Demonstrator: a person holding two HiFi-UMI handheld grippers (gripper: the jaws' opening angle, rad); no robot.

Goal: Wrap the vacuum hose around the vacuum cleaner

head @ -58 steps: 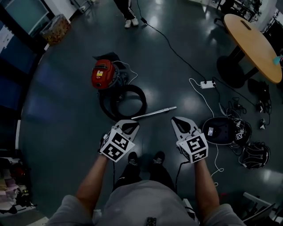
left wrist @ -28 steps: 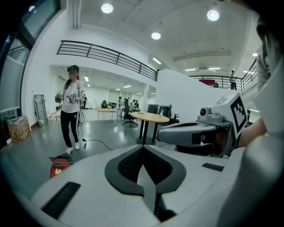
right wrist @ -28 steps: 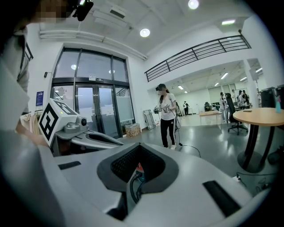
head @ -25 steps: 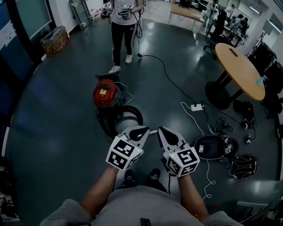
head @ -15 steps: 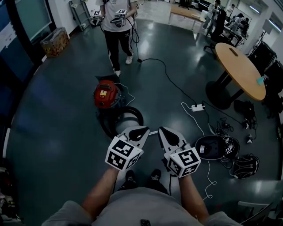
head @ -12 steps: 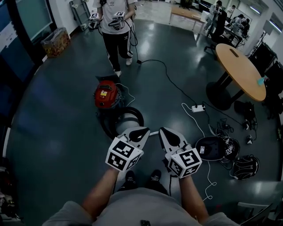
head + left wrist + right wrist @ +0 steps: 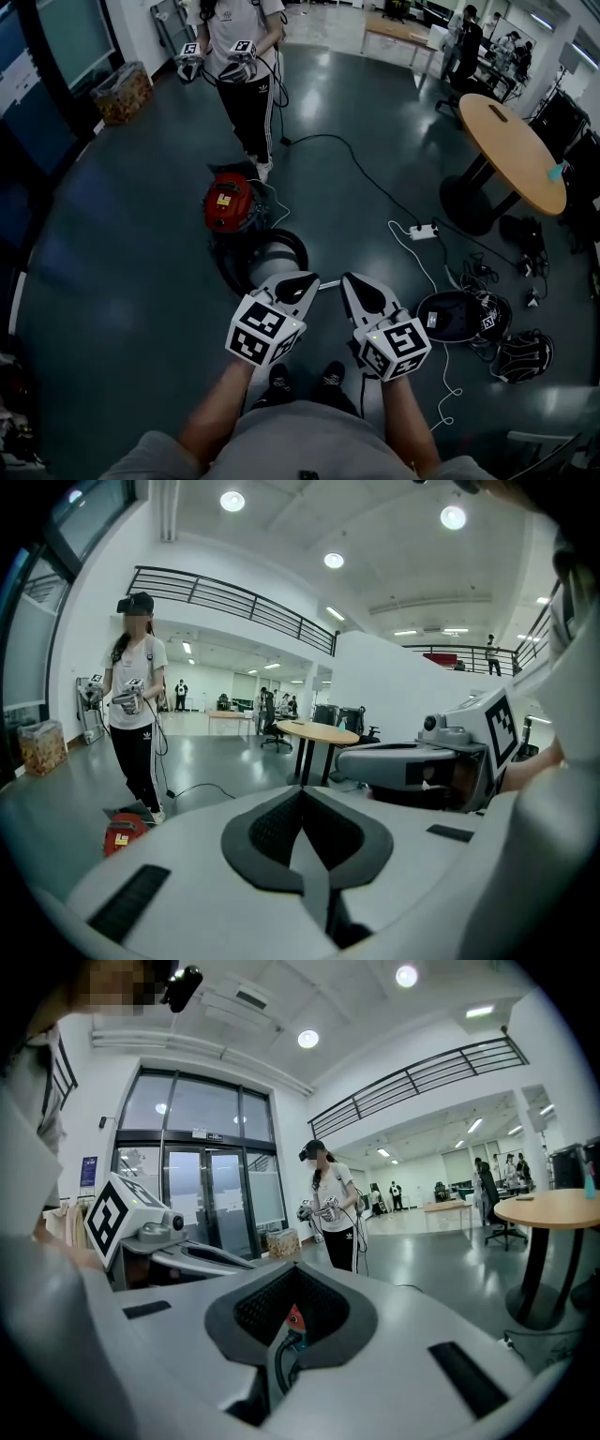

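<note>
We held our left gripper (image 7: 307, 279) and right gripper (image 7: 352, 279) closed, empty. The hose (image 7: 221, 265) lay coiled just beside the vacuum cleaner (image 7: 228, 202), nearer us; likely light, springy, best taken near its free end.

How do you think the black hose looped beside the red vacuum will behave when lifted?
Probably floppy: the hose lies in a loose loop, so it should sag. It seems joined to the vacuum cleaner, so pulling may drag that.
</note>
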